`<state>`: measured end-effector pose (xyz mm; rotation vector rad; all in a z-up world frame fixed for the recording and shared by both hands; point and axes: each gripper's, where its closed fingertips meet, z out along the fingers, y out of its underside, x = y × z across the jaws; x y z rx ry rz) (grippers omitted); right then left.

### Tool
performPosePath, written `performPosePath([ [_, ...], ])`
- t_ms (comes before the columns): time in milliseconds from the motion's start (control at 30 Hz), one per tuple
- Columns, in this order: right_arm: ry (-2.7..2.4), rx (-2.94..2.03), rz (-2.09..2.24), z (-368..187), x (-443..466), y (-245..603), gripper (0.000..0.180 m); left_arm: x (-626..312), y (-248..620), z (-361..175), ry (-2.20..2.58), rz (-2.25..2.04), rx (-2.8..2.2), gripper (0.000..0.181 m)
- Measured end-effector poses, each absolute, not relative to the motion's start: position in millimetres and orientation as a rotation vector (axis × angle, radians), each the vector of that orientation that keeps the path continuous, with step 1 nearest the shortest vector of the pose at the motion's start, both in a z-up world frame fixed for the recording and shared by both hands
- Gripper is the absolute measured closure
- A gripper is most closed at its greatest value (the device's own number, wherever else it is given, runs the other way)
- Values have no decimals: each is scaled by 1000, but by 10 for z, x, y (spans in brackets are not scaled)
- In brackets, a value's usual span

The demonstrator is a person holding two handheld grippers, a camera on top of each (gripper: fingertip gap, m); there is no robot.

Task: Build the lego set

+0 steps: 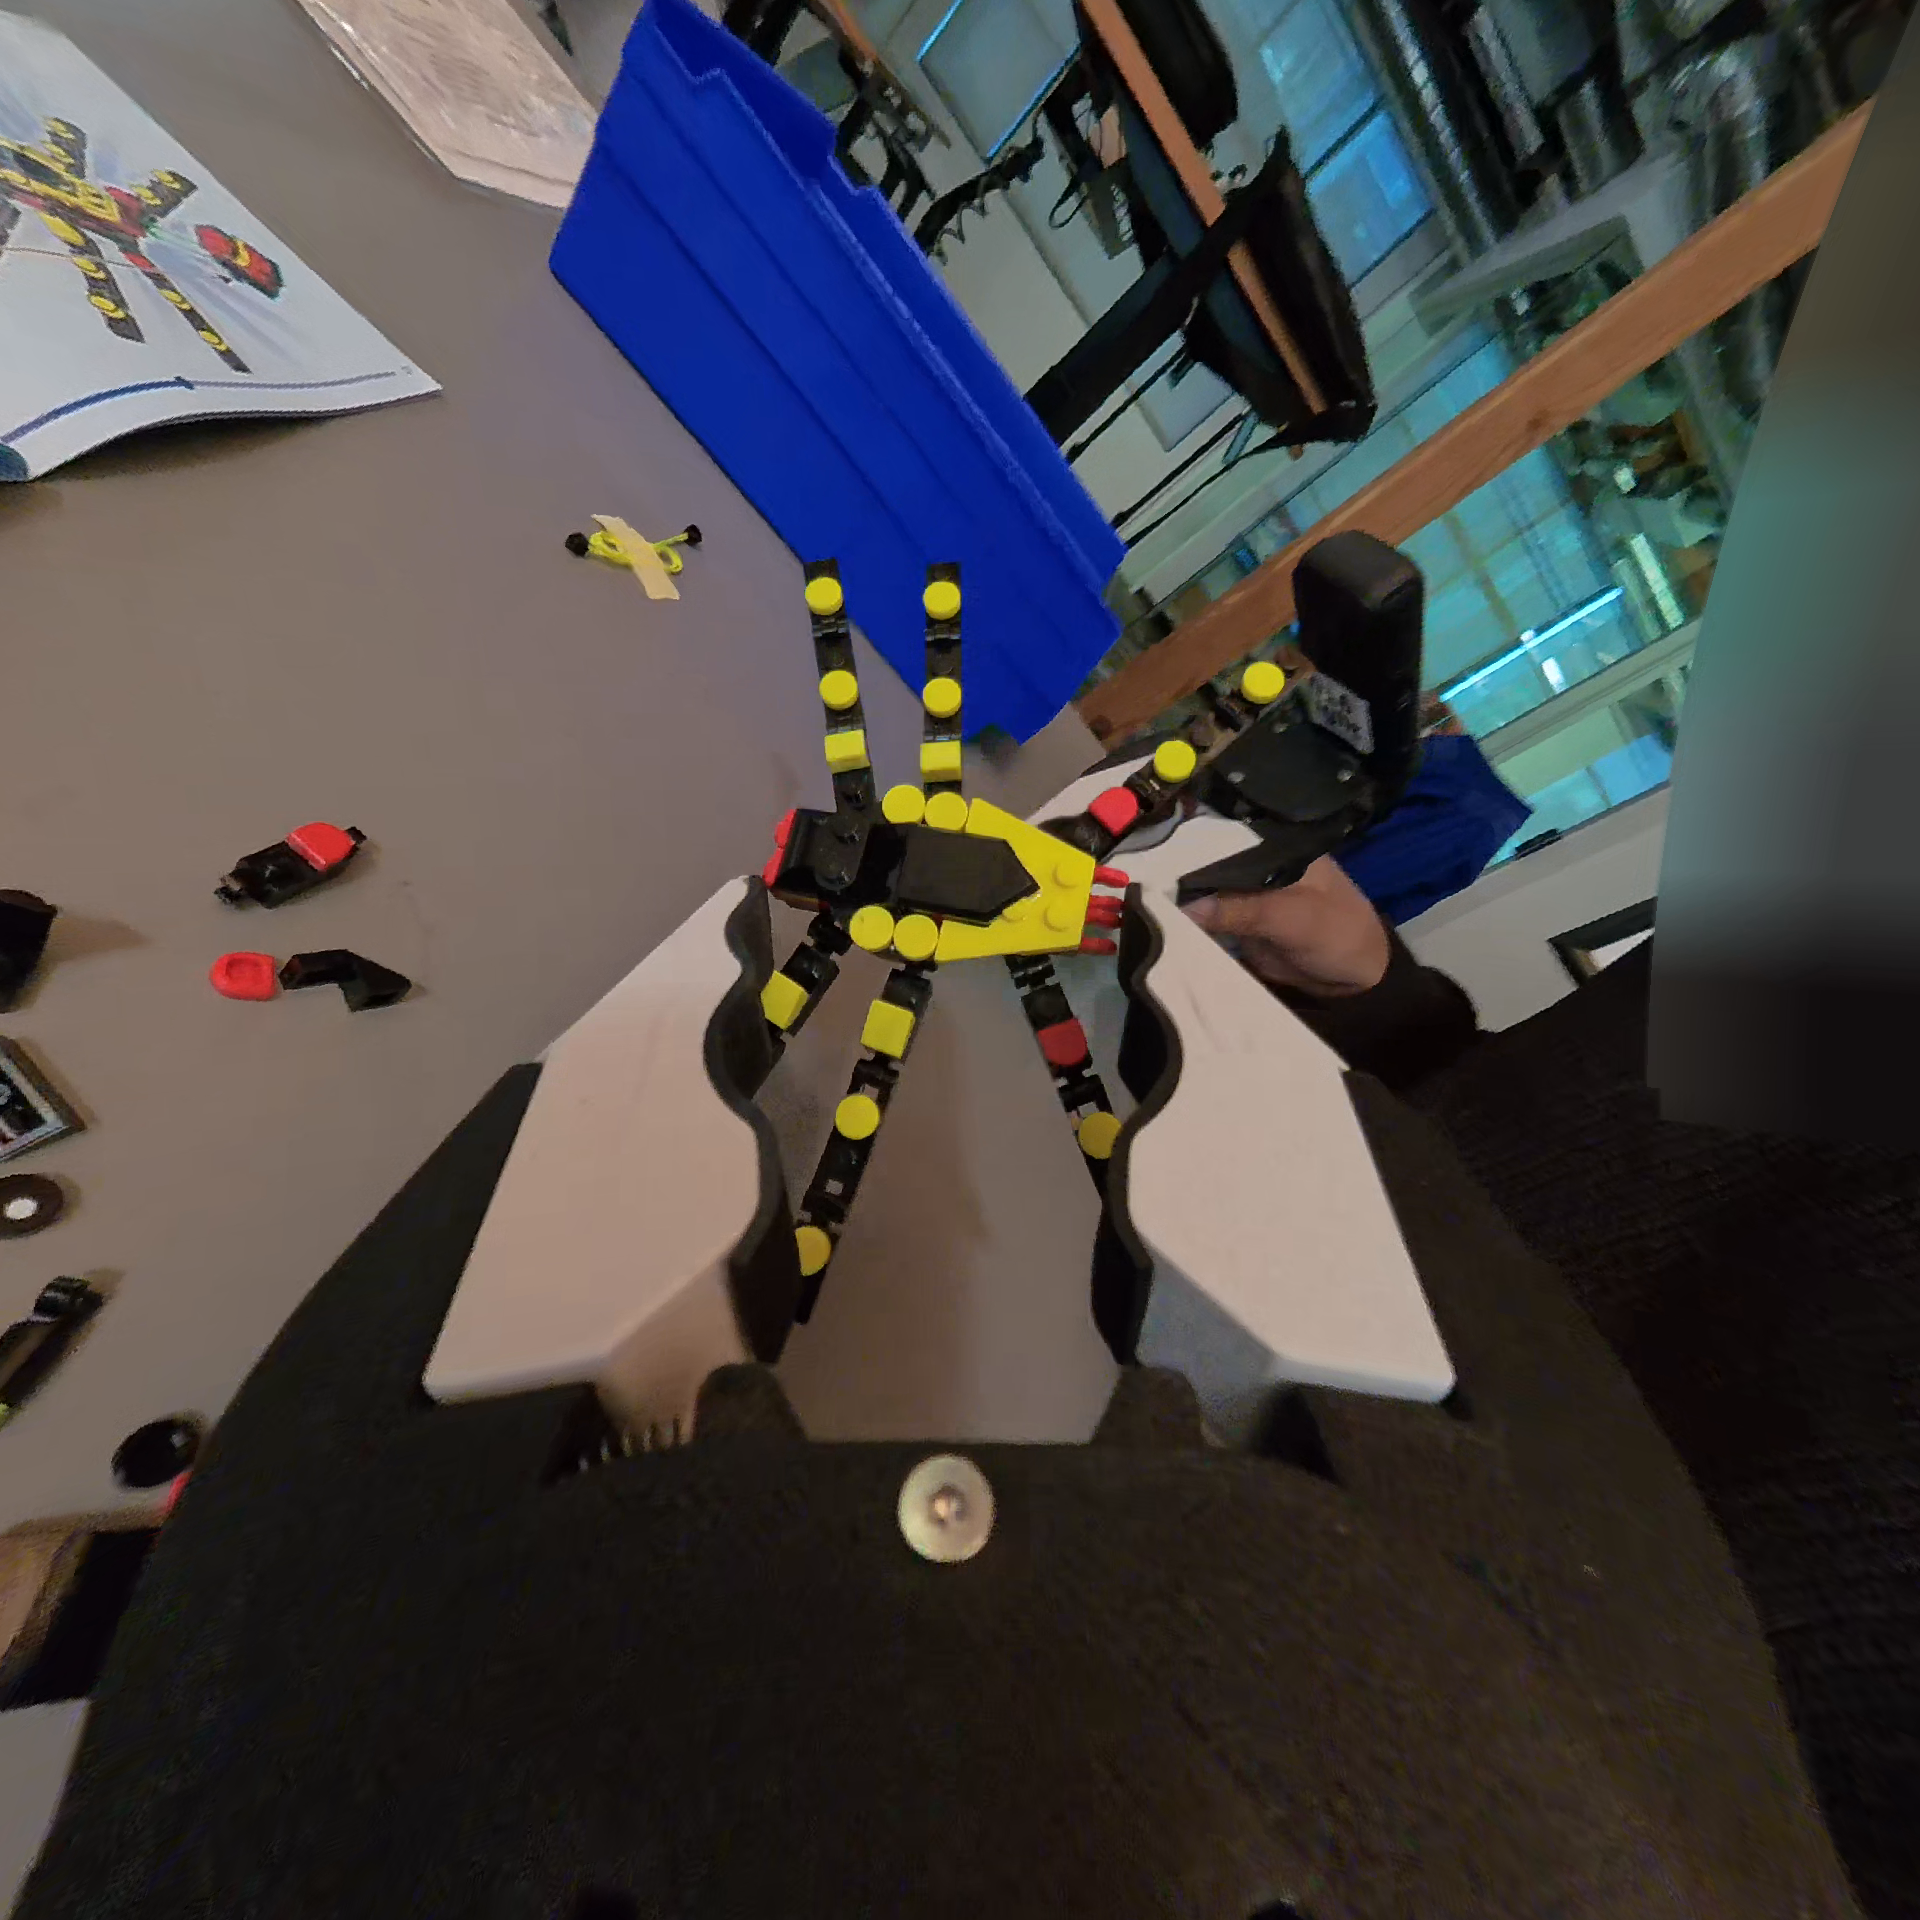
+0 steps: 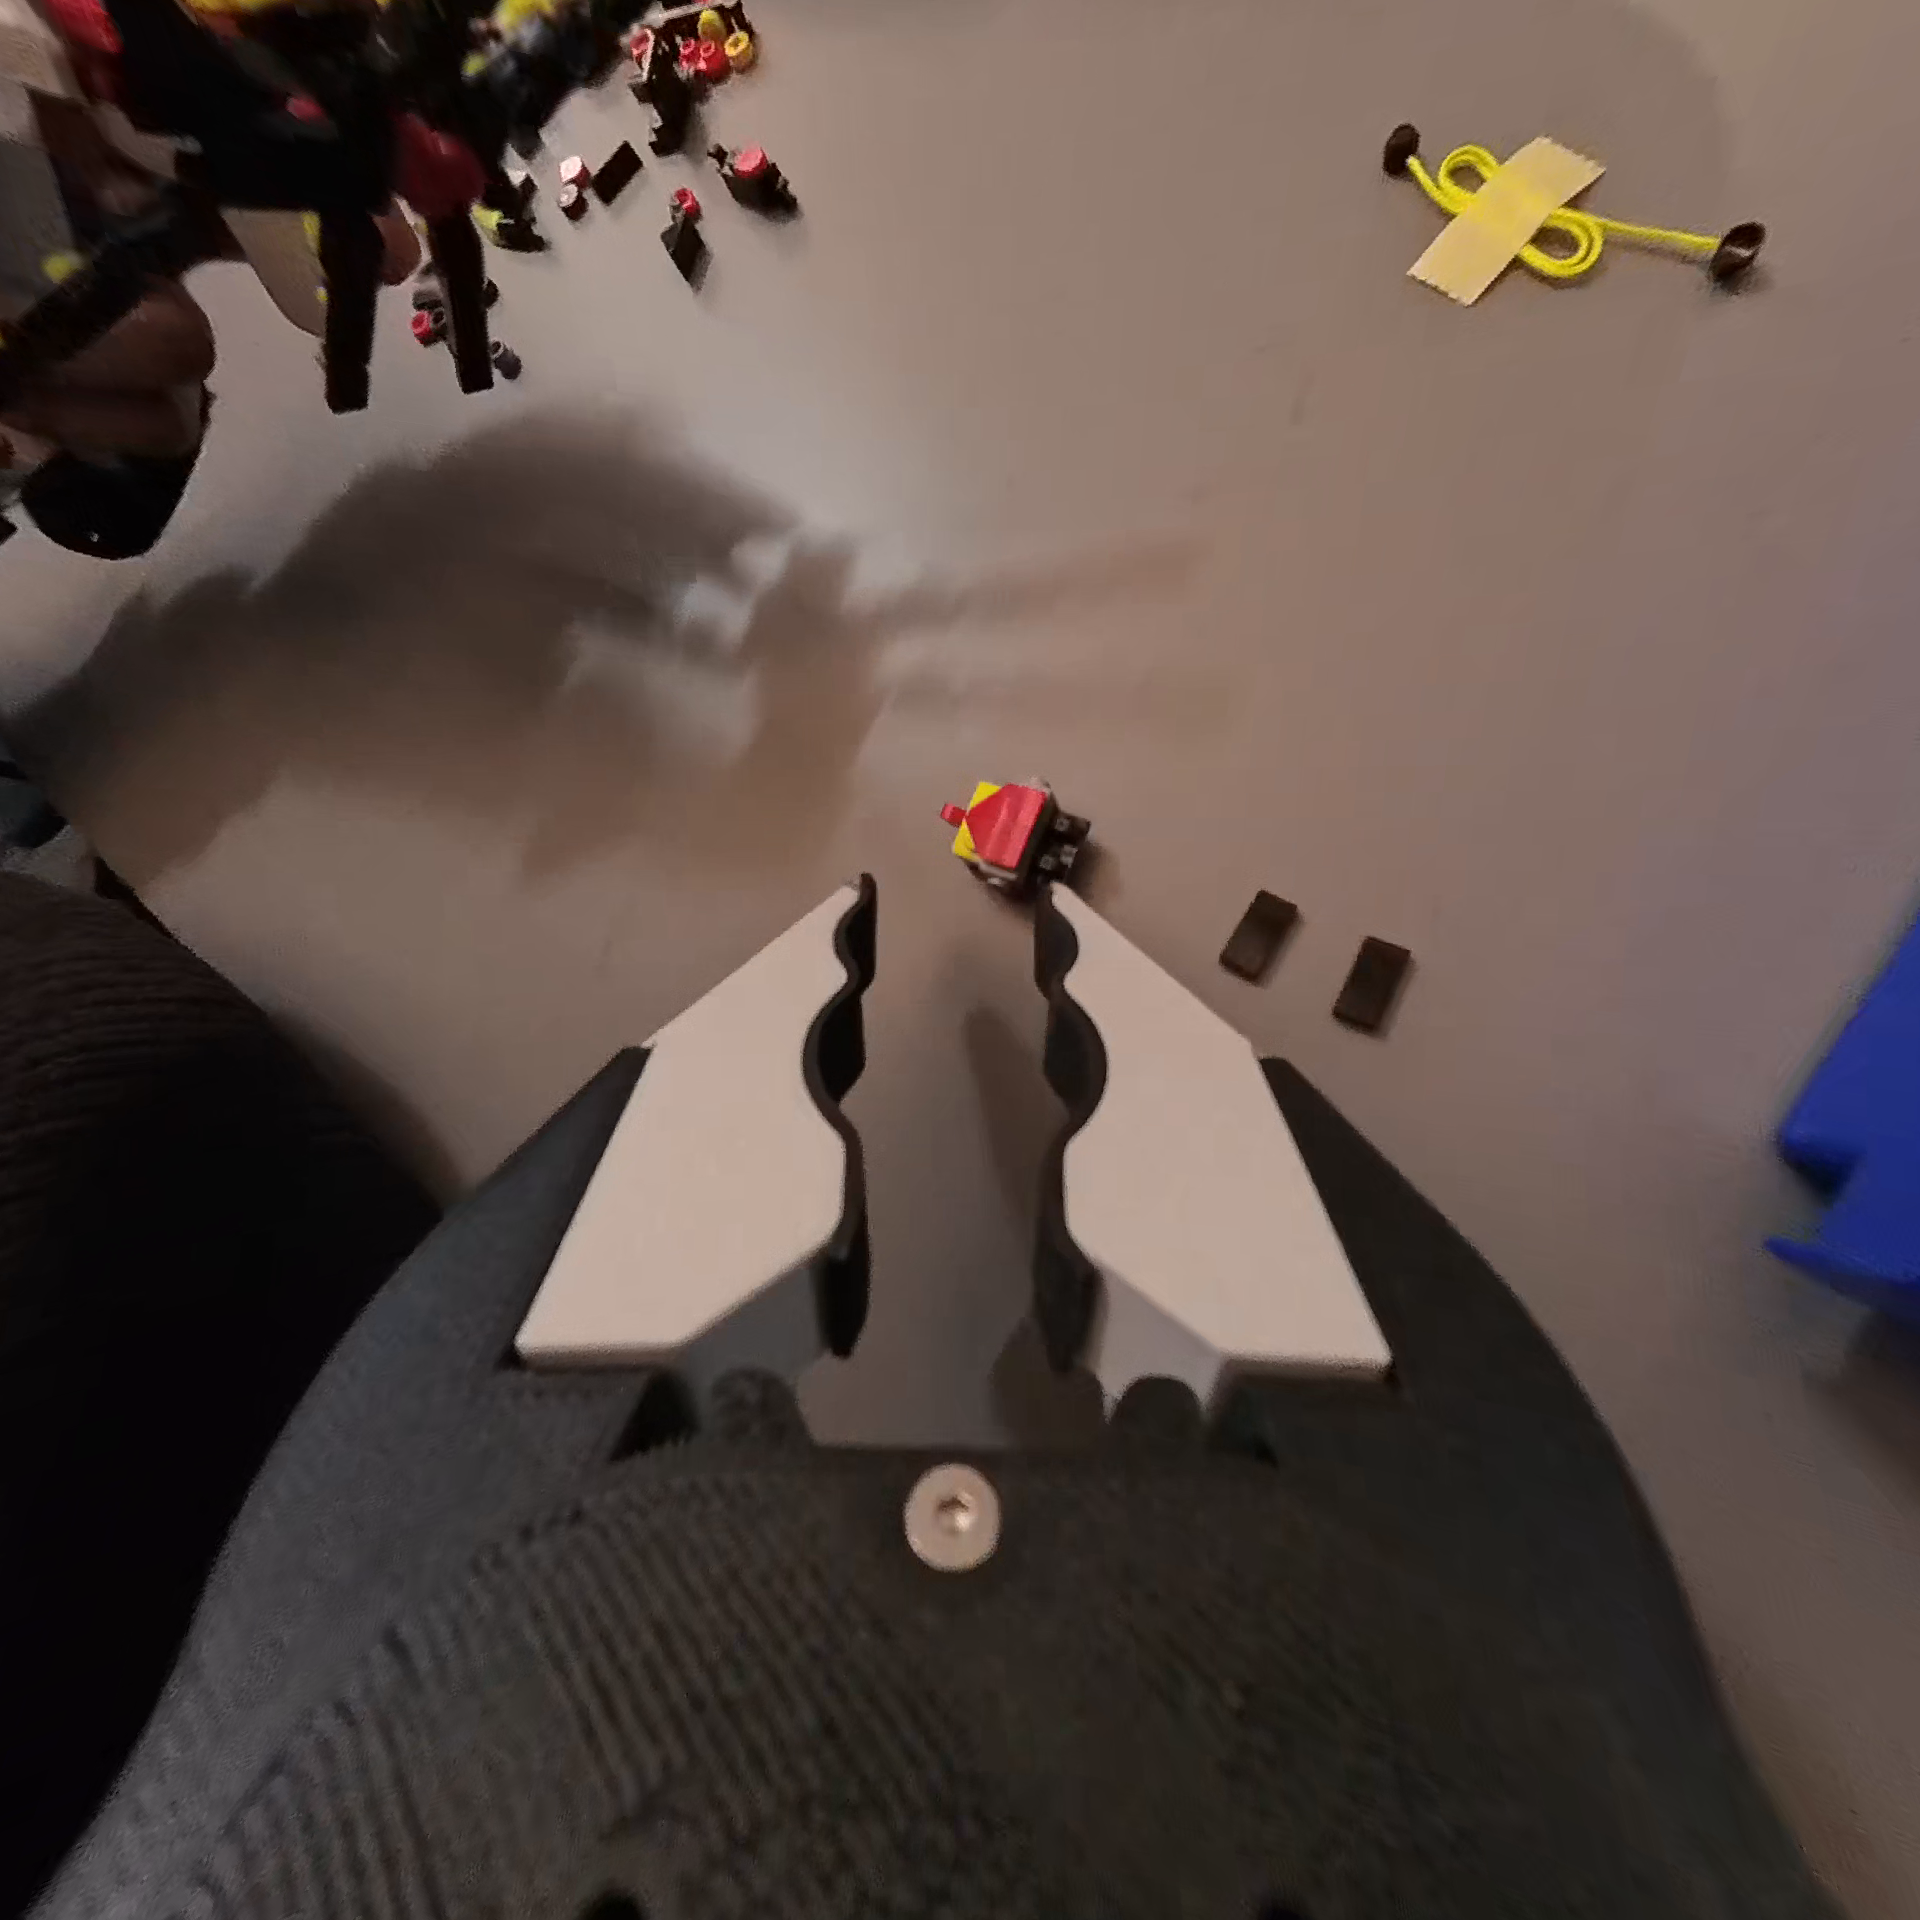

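My left gripper point(image 1: 940, 909) is shut on the lego spider model point(image 1: 977, 883), gripping its yellow and black body between the two fingertips and holding it above the table. The model's black legs with yellow and red studs stick out on both sides. The model also shows blurred at the top left of the right wrist view point(image 2: 343, 208). My right gripper point(image 2: 956, 894) is open and empty, low over the grey table. A small red, yellow and black sub-assembly point(image 2: 1013, 836) lies just beyond its right fingertip. The right gripper also shows far off in the left wrist view point(image 1: 1299, 769).
Two black tiles point(image 2: 1259, 933) lie right of the right gripper. A taped yellow string point(image 2: 1507, 213) lies farther back. A blue bin point(image 1: 831, 364) stands at the table's far side. An instruction booklet point(image 1: 156, 260) and loose black and red pieces point(image 1: 291, 862) lie at the left. About 15 centimetres separates my left fingertips from my right.
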<state>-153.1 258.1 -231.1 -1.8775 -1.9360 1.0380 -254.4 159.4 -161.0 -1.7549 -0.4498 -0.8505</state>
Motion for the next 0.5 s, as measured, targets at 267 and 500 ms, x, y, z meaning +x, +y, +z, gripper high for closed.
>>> performPosePath([
  [267, -1964, -1877, 1000, -2434, -1615, 2574, 147, -2463, 1633, -1620, -429, -840, -1785, 122],
  [500, -1944, -1877, 994, -2453, -1691, 2610, 148, -2433, 1639, -1638, -416, -848, -1793, 122],
])
